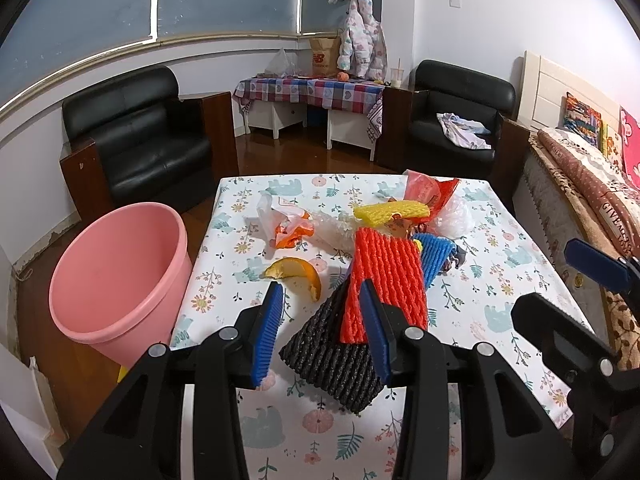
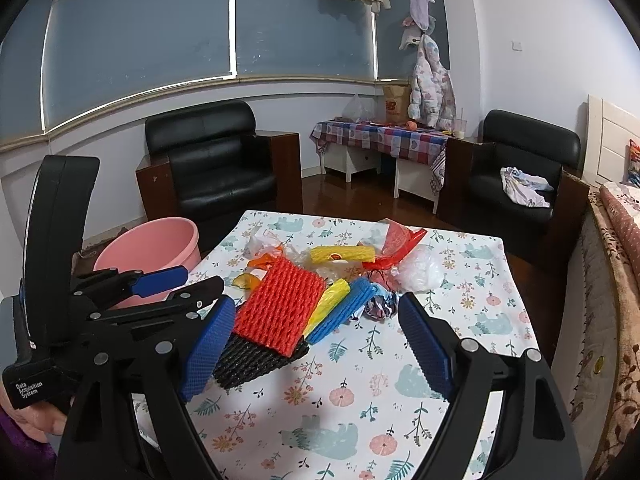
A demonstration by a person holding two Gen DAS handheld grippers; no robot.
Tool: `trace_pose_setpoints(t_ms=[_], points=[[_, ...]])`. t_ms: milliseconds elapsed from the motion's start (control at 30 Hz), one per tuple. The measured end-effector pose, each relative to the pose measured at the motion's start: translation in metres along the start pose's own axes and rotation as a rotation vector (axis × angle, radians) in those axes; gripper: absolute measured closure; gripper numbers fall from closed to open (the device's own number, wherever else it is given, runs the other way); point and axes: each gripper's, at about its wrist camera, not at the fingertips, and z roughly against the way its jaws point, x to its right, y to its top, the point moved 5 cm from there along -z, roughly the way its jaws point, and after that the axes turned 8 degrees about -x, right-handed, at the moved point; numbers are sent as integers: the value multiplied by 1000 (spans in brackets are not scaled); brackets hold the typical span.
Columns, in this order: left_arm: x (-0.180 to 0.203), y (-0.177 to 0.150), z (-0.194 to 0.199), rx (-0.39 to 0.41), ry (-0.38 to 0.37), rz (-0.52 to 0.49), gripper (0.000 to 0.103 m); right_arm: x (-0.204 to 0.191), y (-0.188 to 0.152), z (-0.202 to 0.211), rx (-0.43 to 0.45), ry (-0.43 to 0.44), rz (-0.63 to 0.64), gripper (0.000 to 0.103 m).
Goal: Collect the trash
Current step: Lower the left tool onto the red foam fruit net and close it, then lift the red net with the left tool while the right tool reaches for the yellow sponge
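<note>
The left tool is hanging released just above the near end of the litter pile on the floral-cloth desk, its blue pads spread either side of a black ribbed foam fruit net, with nothing gripped. That black net is lying flat at the pile's near edge, directly under and just ahead of this tool. A red-orange ribbed foam net is resting across its far part, its long axis running away from the tool and its near end sitting against the tool's right pad. The left tool is clearly the nearer one. The right tool is also standing wide open and empty, hovering just to the right of the same pile.

The nets look light, soft and springy, so a pinch will likely squash them. Beyond them are lying a blue foam net, a yellow foam net, an orange peel wedge, crumpled clear and orange plastic wrappers and a red plastic bag.

The round pink plastic bucket is standing on the floor just off the desk's left edge, on the left tool's side, seemingly empty.
</note>
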Motion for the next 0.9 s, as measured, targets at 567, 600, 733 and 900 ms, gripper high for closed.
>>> trace_pose_setpoints(t_ms=[567,600,733,900], points=[[-6,-1,20,39,-113,-37,62,26,-6,-7,-61,50,-103,30],[-7,-1,21,44,-117,-44,62,31,-6,-10,-69,54,-116,32],[-16,-4,20,31,-136,-48,62,45,-8,-19,-78,46,-134,36],[-17,-3,11,-11,-205,-47,62,61,-7,-30,-83,29,-135,41]])
